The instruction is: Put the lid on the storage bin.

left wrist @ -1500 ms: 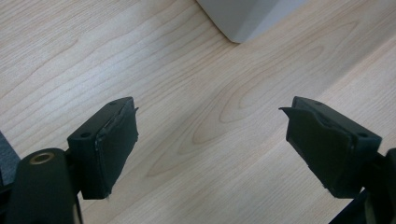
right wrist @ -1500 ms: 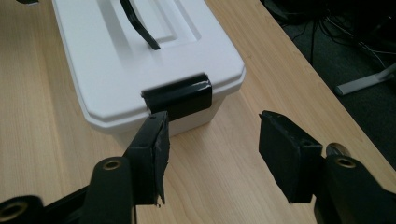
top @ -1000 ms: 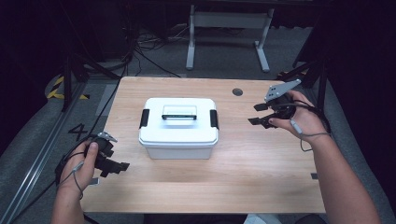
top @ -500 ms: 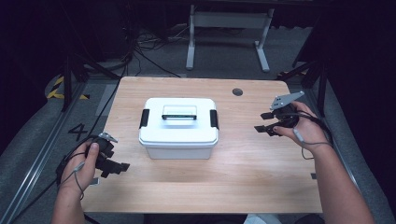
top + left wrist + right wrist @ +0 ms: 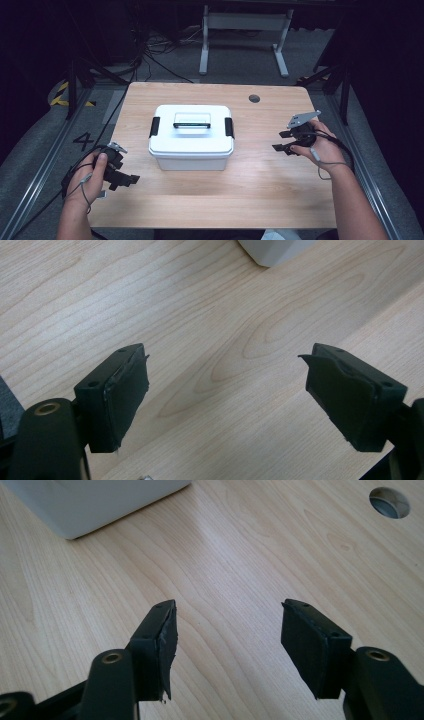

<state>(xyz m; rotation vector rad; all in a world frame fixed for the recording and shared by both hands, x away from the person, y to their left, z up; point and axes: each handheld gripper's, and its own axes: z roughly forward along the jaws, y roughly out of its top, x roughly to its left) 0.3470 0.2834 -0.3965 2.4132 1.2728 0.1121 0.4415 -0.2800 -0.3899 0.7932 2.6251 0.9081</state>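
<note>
A white lidded box (image 5: 191,136) with a top handle and black side latches stands shut in the middle of the wooden table (image 5: 260,190). My left gripper (image 5: 129,179) rests low at the table's front left, open, nothing between its jaws; its own view has a corner of the box (image 5: 272,249) at the top. My right gripper (image 5: 281,141) hovers to the right of the box, open and empty. A corner of the box (image 5: 90,502) sits at the upper left of the right gripper view.
A round cable hole (image 5: 254,98) lies in the table's far right part and appears in the right gripper view as the cable hole (image 5: 389,502). A grey metal frame (image 5: 244,30) stands on the floor beyond the table. Cables trail at the left.
My right gripper has dropped lower and come nearer the front of the table, staying open. The left gripper and the box have not moved.
</note>
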